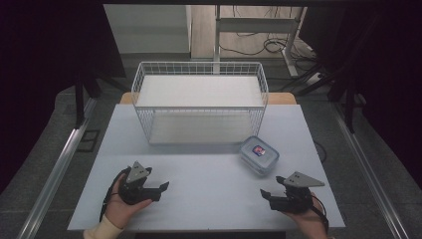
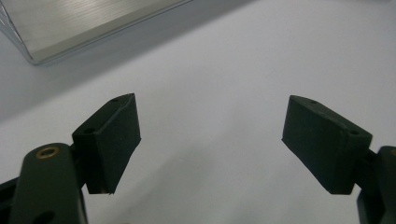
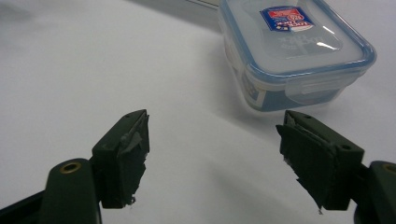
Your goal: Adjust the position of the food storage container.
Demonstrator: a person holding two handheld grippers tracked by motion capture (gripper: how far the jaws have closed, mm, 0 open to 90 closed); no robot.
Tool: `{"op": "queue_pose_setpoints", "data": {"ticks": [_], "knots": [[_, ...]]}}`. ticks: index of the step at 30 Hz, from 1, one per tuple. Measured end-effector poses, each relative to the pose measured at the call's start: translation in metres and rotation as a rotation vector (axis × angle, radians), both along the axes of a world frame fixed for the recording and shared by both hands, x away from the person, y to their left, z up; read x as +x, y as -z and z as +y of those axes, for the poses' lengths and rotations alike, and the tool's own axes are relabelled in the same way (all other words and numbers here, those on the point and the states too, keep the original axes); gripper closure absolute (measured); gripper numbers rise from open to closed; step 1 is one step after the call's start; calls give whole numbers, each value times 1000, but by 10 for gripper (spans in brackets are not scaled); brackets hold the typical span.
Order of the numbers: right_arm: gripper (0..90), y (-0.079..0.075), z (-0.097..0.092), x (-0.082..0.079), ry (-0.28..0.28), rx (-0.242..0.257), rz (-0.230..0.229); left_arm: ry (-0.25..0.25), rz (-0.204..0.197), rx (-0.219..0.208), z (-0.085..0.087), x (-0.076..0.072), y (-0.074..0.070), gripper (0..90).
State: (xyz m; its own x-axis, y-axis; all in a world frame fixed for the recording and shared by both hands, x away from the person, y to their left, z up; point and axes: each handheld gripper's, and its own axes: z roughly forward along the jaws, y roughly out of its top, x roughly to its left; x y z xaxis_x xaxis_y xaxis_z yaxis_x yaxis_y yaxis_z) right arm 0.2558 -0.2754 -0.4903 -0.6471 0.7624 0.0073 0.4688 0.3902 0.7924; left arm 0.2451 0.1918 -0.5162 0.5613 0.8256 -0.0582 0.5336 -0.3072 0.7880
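Resting apart on table (image 1: 209, 189): left gripper (image 1: 161, 189), right gripper (image 1: 264, 195), jaws spread

a lab-like recording bay: a plain white table (image 1: 199, 199) between metal rails (image 1: 54, 174), dark curtains (image 1: 45, 59) at the sides, loose cables (image 1: 271, 47) on the floor behind.

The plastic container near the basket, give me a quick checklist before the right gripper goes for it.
1. Right gripper open, jaws wide apart: ok.
2. Nothing between the jaws: ok.
3. Plastic container lid on, front latch down: ok; other latches cannot tell.
4. Table bare between gripper and container: ok.
5. Container apart from wire basket: cannot tell; very close in the high view.
6. Left gripper open and out of the way: ok.
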Motion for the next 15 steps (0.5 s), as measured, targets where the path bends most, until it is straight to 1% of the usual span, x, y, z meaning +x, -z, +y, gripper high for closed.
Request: {"op": "queue_pose_setpoints", "data": {"ticks": [3,6,10,13,14,15], "knots": [[258,-2,2,0,6,0,-4,1,9,-3,0,0,0,191],[273,-6,4,3,-1,-8,-5,0,12,-6,1,0,0,192],[286,-17,7,8,-10,0,0,2,12,-3,1,-1,-1,192],[294,-25,9,14,-20,-12,7,5,14,-3,1,-1,-1,191],[294,-25,9,14,-20,-12,7,5,14,-3,1,-1,-1,191],[304,-30,10,19,-21,-20,9,6,14,-2,0,-1,-1,191]]}}
